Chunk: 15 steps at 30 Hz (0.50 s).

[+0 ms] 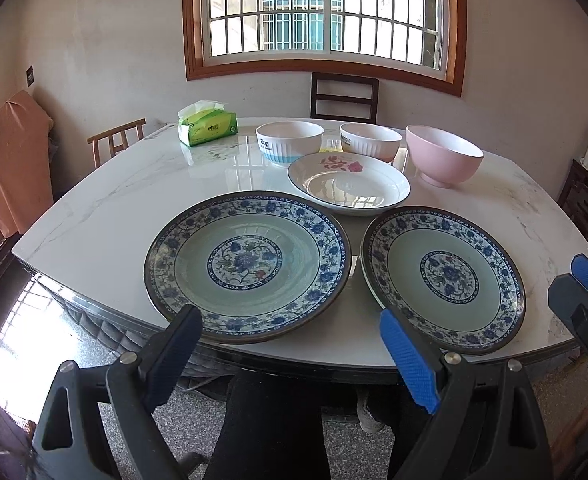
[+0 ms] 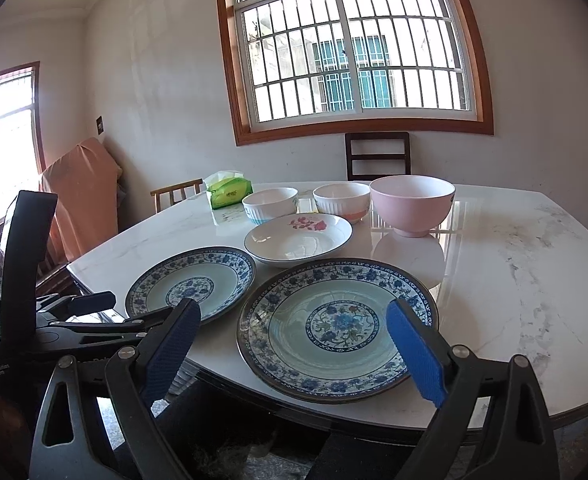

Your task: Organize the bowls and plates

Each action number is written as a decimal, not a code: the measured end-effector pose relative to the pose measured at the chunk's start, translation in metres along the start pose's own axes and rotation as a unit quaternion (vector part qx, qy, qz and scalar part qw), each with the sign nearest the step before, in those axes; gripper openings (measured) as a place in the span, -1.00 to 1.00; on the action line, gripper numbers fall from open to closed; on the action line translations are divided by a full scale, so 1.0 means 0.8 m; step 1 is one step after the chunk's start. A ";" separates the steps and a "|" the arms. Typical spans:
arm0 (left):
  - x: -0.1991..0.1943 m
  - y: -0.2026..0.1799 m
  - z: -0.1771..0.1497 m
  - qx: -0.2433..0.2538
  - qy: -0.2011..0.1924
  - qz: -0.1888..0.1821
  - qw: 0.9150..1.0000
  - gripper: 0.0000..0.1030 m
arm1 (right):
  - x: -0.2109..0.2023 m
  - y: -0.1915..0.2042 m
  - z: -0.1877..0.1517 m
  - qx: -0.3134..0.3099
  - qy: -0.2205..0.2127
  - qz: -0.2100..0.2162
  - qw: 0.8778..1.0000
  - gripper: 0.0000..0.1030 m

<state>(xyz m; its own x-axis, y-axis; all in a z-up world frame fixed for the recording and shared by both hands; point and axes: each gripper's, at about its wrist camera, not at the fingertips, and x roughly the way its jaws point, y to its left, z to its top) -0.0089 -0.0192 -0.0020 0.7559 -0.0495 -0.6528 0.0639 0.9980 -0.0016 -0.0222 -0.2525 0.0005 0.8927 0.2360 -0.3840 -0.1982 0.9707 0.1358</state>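
Two blue-patterned plates lie side by side at the table's near edge: the left one (image 1: 247, 266) (image 2: 190, 282) and the right one (image 1: 443, 278) (image 2: 337, 327). Behind them is a white plate with a pink flower (image 1: 349, 182) (image 2: 298, 239). Further back stand a white bowl with a blue base (image 1: 289, 142) (image 2: 269, 203), a white bowl with an orange base (image 1: 370, 141) (image 2: 342, 200) and a pink bowl (image 1: 443, 155) (image 2: 412, 204). My left gripper (image 1: 290, 356) is open and empty before the left plate. My right gripper (image 2: 294, 352) (image 1: 586, 280) is open and empty before the right plate.
A green tissue pack (image 1: 207, 124) (image 2: 229, 191) sits at the back left of the white marble table (image 1: 114, 216) (image 2: 514, 280). Wooden chairs (image 1: 344, 96) (image 2: 377, 155) stand around the table. A window is on the far wall.
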 end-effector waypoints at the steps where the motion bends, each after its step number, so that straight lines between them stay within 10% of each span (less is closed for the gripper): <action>1: 0.000 -0.002 0.001 0.002 0.001 -0.002 1.000 0.80 | -0.001 -0.004 0.001 0.003 -0.001 -0.003 1.000 0.80; 15: 0.007 0.025 0.017 -0.021 0.015 0.029 0.999 0.80 | -0.001 -0.039 0.017 0.048 0.018 0.017 0.999 0.80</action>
<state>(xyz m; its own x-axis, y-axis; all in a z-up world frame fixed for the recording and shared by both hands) 0.0059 -0.0002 0.0046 0.7377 0.0097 -0.6751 -0.0082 1.0000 0.0055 -0.0112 -0.2834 0.0091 0.8705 0.2717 -0.4104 -0.1871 0.9539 0.2348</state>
